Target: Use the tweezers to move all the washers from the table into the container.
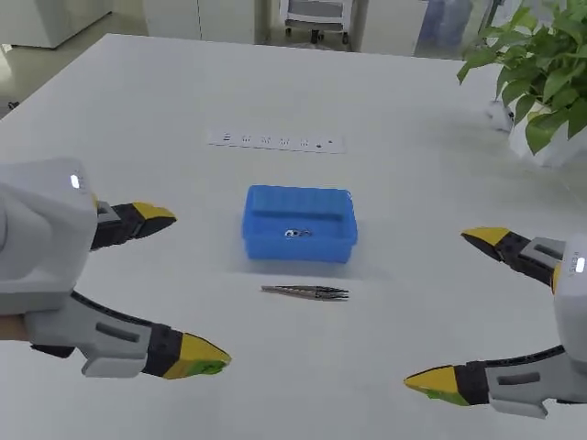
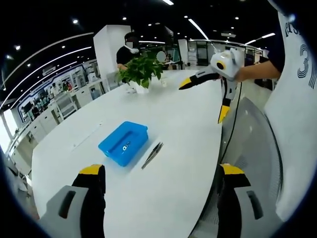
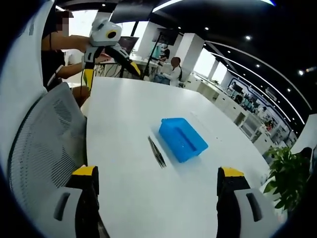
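Blue container [image 1: 299, 225] holds washers [image 1: 294, 233], none visible loose on the table [image 1: 413, 137]. Tweezers [image 1: 307, 291] lie just beside it. Left gripper [image 1: 194, 287] and right gripper [image 1: 440, 307] both spread wide, empty. Looks finished!

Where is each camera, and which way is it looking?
Head view: on the person's head, facing down at the blue container and tweezers; left gripper and right gripper show.
Left gripper view: on the left gripper, facing right; own jaws, right gripper, person's arm show.
Right gripper view: on the right gripper, facing left; own jaws, left gripper show.
All share the blue container and tweezers.
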